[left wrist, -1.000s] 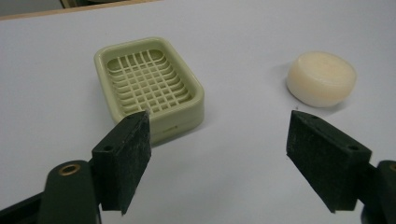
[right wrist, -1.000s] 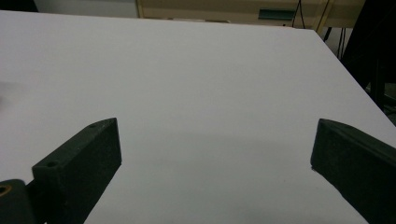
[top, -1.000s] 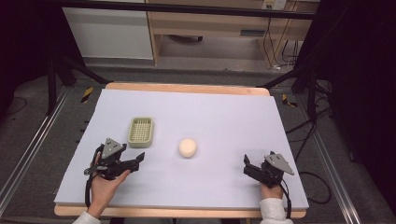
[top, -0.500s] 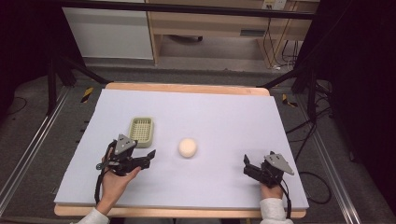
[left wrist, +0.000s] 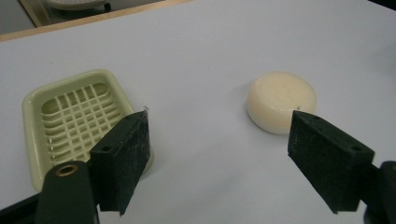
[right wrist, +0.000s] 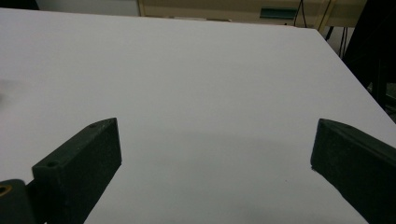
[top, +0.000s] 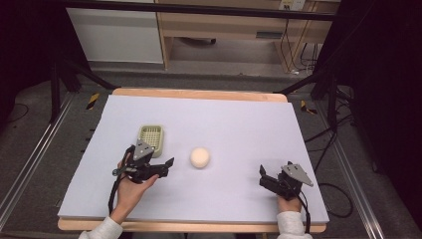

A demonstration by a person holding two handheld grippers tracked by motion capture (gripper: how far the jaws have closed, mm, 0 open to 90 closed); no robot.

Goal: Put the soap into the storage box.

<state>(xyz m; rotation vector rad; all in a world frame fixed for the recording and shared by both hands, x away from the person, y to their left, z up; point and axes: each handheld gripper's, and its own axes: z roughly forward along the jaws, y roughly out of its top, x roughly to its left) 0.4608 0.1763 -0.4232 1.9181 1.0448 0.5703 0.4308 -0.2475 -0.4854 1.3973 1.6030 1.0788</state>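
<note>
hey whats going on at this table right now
A person holds a two-jaw gripper in each hand over a white table. The left gripper is open and points toward a round cream soap bar, not touching it. A pale green slatted soap dish sits empty on the table beside that gripper. The right gripper is open near the table's front right, holding nothing.

Black left gripper and right gripper, grey three-cornered top plates, blocky black jaws, trailing cables, light sleeves

A pale green soap dish with a grid-patterned floor lies beside a cream round soap on the lavender-white table.
</note>
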